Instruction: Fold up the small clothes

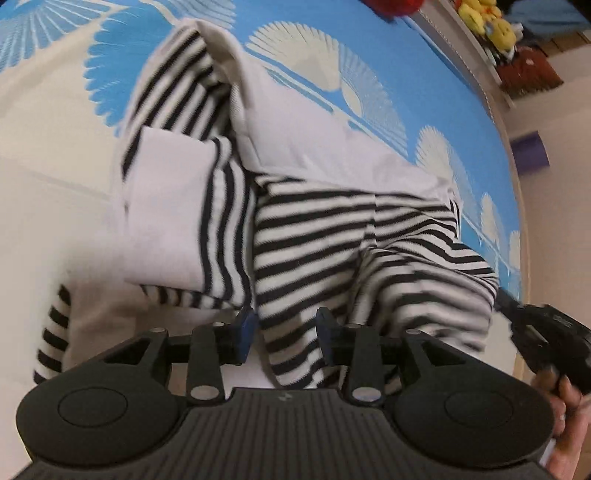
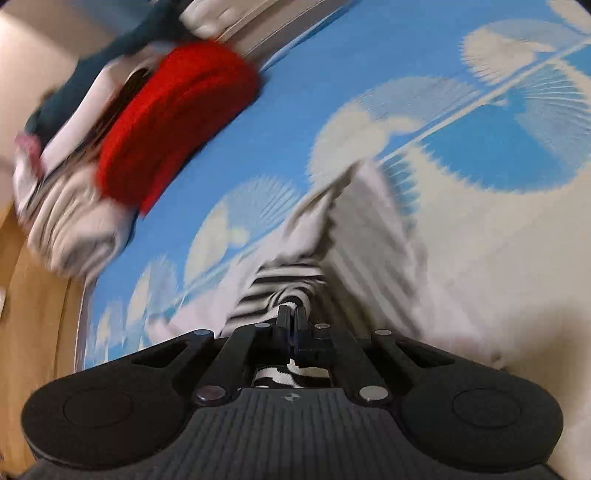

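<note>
A small black-and-white striped garment [image 1: 332,240] with white panels lies partly folded on the blue and white patterned bedspread [image 1: 424,74]. My left gripper [image 1: 286,328] is open, its blue-padded fingers either side of a striped fold at the garment's near edge. My right gripper [image 2: 293,317] is shut on a bunch of the striped cloth [image 2: 280,288] and holds it up; it also shows at the right edge of the left wrist view [image 1: 546,339]. The right wrist view is blurred by motion.
A pile of folded clothes with a red item [image 2: 177,122] on top lies at the far edge of the bed. A shelf with yellow plush toys [image 1: 487,18] stands past the bed. A wooden floor [image 2: 37,314] shows beside the bed.
</note>
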`<state>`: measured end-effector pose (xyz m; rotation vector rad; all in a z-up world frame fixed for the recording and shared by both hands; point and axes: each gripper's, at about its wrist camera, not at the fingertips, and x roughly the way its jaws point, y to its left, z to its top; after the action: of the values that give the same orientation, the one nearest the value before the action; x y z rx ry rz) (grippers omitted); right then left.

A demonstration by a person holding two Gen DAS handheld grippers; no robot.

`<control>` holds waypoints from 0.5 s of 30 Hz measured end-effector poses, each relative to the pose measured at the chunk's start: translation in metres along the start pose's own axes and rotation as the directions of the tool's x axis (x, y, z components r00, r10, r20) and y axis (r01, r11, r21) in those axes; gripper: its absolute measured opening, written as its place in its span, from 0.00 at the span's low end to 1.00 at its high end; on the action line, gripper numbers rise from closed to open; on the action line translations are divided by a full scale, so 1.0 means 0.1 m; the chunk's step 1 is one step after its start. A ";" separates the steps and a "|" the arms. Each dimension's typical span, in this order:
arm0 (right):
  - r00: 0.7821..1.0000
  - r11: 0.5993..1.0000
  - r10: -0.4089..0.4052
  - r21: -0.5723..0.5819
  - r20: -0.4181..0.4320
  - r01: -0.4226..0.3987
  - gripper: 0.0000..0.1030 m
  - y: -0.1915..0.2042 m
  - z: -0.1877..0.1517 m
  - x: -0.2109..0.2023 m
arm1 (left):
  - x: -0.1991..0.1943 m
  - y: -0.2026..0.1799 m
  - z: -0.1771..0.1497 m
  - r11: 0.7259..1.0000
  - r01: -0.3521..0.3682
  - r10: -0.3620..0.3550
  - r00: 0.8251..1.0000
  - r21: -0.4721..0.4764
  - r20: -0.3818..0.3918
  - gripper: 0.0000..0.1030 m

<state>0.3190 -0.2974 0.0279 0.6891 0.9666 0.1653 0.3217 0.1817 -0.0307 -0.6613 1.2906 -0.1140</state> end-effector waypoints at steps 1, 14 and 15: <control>0.998 0.999 -0.038 0.037 -0.041 0.040 0.01 -0.12 0.02 0.06 | 0.03 -0.01 -0.02 1.000 -0.005 0.005 1.000 -0.001 -0.010 0.38; 0.993 0.993 -0.059 0.096 -0.106 0.069 0.50 -0.06 -0.02 0.25 | 0.24 -0.11 -0.15 0.997 -0.070 0.072 0.993 0.025 -0.096 0.38; 0.989 0.992 -0.081 0.084 -0.122 0.091 0.50 -0.04 -0.02 0.28 | 0.24 -0.11 -0.15 0.997 -0.070 0.072 0.993 0.025 -0.094 0.38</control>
<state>0.3332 -0.2876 0.0049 0.7247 1.1206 0.0877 0.3185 0.1567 -0.0468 -0.5965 1.4007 -0.1022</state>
